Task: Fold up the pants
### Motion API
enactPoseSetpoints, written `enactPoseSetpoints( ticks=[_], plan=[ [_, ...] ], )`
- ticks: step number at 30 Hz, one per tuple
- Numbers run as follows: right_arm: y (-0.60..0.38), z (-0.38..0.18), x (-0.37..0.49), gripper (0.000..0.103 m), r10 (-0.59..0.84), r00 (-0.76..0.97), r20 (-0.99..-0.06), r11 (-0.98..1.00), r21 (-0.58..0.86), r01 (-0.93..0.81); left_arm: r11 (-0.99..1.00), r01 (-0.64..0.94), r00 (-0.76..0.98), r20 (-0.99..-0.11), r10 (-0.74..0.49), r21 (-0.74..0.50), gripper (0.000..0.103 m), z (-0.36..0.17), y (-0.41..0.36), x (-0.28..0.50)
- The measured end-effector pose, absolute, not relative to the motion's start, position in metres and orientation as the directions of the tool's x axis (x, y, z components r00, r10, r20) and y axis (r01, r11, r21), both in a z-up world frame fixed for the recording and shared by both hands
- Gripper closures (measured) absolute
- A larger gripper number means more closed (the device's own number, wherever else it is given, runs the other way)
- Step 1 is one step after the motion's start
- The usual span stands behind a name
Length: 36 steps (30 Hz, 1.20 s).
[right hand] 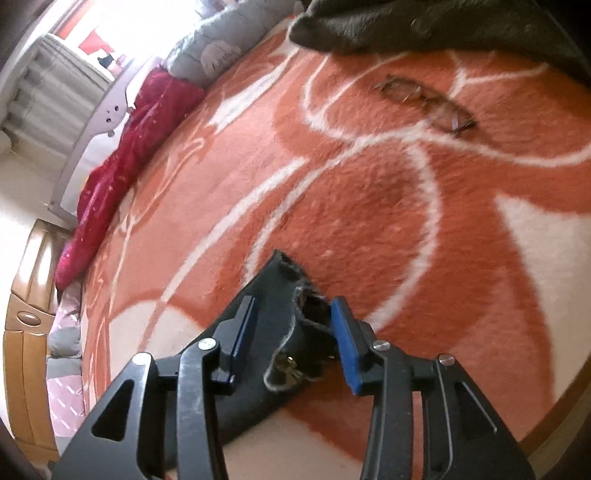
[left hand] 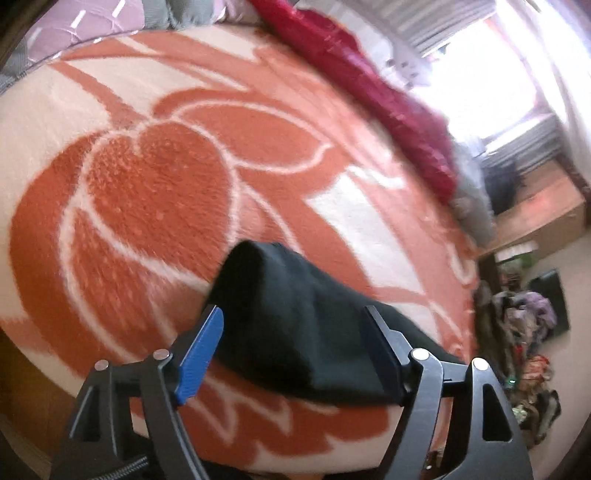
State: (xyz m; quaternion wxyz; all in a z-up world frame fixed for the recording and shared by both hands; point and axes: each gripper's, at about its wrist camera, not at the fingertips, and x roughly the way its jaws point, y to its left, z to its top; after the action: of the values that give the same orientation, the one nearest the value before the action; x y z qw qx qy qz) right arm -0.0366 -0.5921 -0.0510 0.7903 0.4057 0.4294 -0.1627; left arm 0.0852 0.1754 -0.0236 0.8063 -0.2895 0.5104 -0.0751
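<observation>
Fingers of the left gripper (left hand: 293, 354) stand spread wide, blue pad on one side and black on the other, with a folded bulk of the black pants (left hand: 291, 317) lying between them; the pads do not press on the cloth. The fold rises in a rounded hump just past the fingertips and rests on the orange and cream blanket (left hand: 140, 192).

In the right wrist view the right gripper (right hand: 293, 321) is also parted, less widely, and the pants' waist end (right hand: 273, 295) lies between its fingers, with a frayed pale edge and what looks like a small metal fastener showing near the blue pad. Neither pad appears to clamp the fabric, though the left finger sits close against it. The cloth lies flat on the same blanket, and runs back under the gripper.

Farther out in that view, a pair of thin-framed glasses (right hand: 424, 105) rests on the blanket, well apart from the pants. Beyond it a dark grey garment (right hand: 424, 26) lies at the top edge. Along the far side of the bed lies a crimson cloth (right hand: 136, 147), with a grey plush cushion (right hand: 210, 48) beside it and a bright window behind. The left view shows the same crimson cloth and, off to the right, a cluttered floor (left hand: 524, 332).
</observation>
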Motion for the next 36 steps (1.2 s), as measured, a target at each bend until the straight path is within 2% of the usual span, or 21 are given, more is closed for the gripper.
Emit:
enactPoseSetpoints(
  ticks=[2, 3, 4, 5, 6, 9, 11, 15, 20, 21, 24, 25, 28, 31, 36],
  plan=[
    [-0.587, -0.059, -0.026, 0.059, 0.088, 0.540, -0.837, 0.632, 0.465, 0.619, 0.824, -0.209, 0.380, -0.820, -0.427, -0.526, 0.029, -0.050, 0.173, 0.104],
    [-0.584, -0.065, -0.021, 0.059, 0.076, 0.501, -0.862, 0.638, 0.428, 0.640, 0.822, -0.219, 0.339, -0.831, -0.441, -0.526, 0.041, -0.061, 0.171, 0.108],
    [-0.583, -0.066, -0.021, 0.064, 0.065, 0.495, -0.867, 0.641, 0.416, 0.645, 0.817, -0.220, 0.313, -0.832, -0.459, -0.534, 0.070, -0.069, 0.166, 0.112],
    [-0.583, -0.061, -0.021, 0.076, 0.057, 0.519, -0.853, 0.651, 0.426, 0.628, 0.805, -0.219, 0.288, -0.825, -0.487, -0.552, 0.068, -0.074, 0.160, 0.115],
    [-0.582, -0.055, -0.022, 0.098, 0.052, 0.543, -0.838, 0.661, 0.437, 0.610, 0.802, -0.212, 0.310, -0.816, -0.487, -0.559, 0.068, -0.072, 0.156, 0.114],
    [-0.579, -0.016, -0.034, 0.098, -0.056, 0.636, -0.770, 0.738, 0.397, 0.546, 0.866, -0.157, 0.369, -0.842, -0.394, -0.475, 0.068, -0.067, 0.145, 0.110],
    [-0.584, -0.031, -0.026, 0.098, -0.081, 0.555, -0.828, 0.756, 0.311, 0.575, 0.875, -0.175, 0.344, -0.861, -0.375, -0.451, 0.068, -0.078, 0.143, 0.109],
    [-0.586, -0.076, -0.013, 0.098, -0.102, 0.358, -0.928, 0.779, 0.149, 0.609, 0.830, -0.219, 0.327, -0.840, -0.433, -0.513, 0.068, -0.090, 0.152, 0.101],
    [-0.580, -0.031, -0.019, 0.097, -0.224, 0.453, -0.863, 0.777, 0.123, 0.618, 0.833, -0.154, 0.335, -0.822, -0.461, -0.531, 0.065, -0.075, 0.158, 0.099],
    [-0.573, -0.018, -0.016, 0.097, -0.216, 0.489, -0.845, 0.792, 0.141, 0.594, 0.833, -0.145, 0.346, -0.816, -0.462, -0.534, 0.058, -0.068, 0.157, 0.099],
    [-0.532, 0.006, 0.014, 0.096, -0.038, 0.564, -0.825, 0.872, 0.248, 0.422, 0.812, -0.144, 0.387, -0.787, -0.480, -0.566, 0.032, -0.055, 0.162, 0.110],
    [-0.508, 0.008, 0.028, 0.096, 0.044, 0.567, -0.822, 0.897, 0.283, 0.341, 0.803, -0.151, 0.392, -0.781, -0.487, -0.577, 0.029, -0.053, 0.165, 0.114],
    [-0.430, 0.001, 0.066, 0.095, 0.251, 0.521, -0.816, 0.920, 0.368, 0.133, 0.773, -0.185, 0.377, -0.770, -0.515, -0.608, 0.029, -0.054, 0.173, 0.123],
    [-0.357, -0.024, 0.101, 0.095, 0.389, 0.424, -0.818, 0.901, 0.434, 0.011, 0.779, -0.196, 0.336, -0.788, -0.517, -0.595, 0.029, -0.062, 0.173, 0.138],
    [-0.264, -0.063, 0.152, 0.095, 0.448, 0.276, -0.850, 0.893, 0.438, -0.102, 0.796, -0.147, 0.279, -0.796, -0.537, -0.588, 0.031, -0.072, 0.157, 0.145]
  ],
)
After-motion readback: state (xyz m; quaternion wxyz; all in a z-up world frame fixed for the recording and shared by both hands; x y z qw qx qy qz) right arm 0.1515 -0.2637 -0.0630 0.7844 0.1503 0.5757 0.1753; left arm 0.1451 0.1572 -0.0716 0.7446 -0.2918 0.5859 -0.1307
